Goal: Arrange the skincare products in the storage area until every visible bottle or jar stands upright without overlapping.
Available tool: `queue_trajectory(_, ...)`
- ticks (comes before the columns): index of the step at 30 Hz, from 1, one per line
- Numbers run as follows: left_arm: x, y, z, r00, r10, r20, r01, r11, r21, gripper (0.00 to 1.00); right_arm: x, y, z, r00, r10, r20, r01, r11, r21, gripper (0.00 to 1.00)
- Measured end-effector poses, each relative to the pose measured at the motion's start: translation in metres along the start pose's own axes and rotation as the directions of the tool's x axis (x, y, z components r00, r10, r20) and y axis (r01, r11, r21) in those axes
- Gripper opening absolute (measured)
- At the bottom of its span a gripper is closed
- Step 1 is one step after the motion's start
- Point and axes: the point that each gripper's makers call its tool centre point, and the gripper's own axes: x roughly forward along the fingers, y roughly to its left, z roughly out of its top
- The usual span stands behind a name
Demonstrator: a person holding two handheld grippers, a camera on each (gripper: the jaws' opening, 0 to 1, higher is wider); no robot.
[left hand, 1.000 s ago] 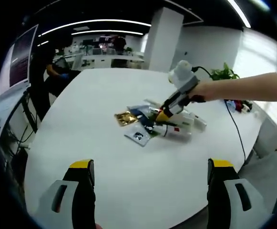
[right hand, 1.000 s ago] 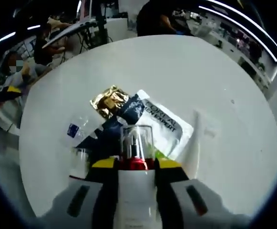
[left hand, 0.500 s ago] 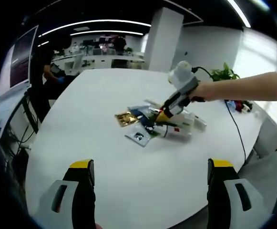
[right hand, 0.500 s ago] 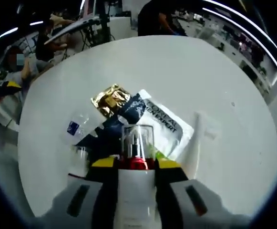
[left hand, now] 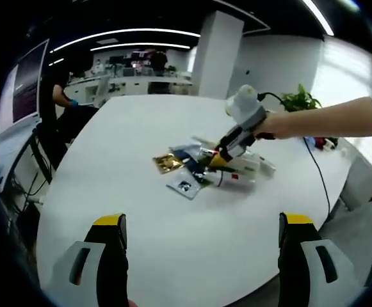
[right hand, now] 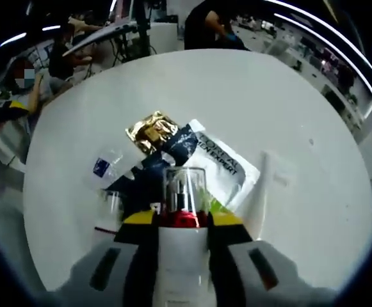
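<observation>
While our left claw (left hand: 202, 246) hangs wide open and empty, our right claw (right hand: 182, 219) grips a clear-capped bottle (right hand: 184, 192) above the sachet pile (right hand: 192, 157) on the white surface (right hand: 237, 96), next needing an upright spot.

white sachet (right hand: 227, 171) printed "L'ORÉAL", second line roughly "MEN EXPERT", other packet print too small to read

Your right gripper (right hand: 180, 220) hides the clear-capped bottle's (right hand: 184, 192) body; the pile's (left hand: 205, 169) labels are too small to read.
</observation>
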Motion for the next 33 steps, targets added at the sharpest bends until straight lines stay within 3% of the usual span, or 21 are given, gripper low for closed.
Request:
queue_trajectory(17,-0.003,-0.012,0.008,1.0,-0.019,0.015,0.019,1.0,0.021,0.97,-0.043,-0.008,0.006,0.989,-0.073,0.125,0.063,0.995,0.08,0.29)
queue_trajectory(33,-0.009,-0.028,0.01,0.998,-0.05,0.028,0.049,0.998,0.04,0.97,-0.081,-0.024,-0.004,0.959,-0.174,0.225,0.123,0.967,0.223,0.29)
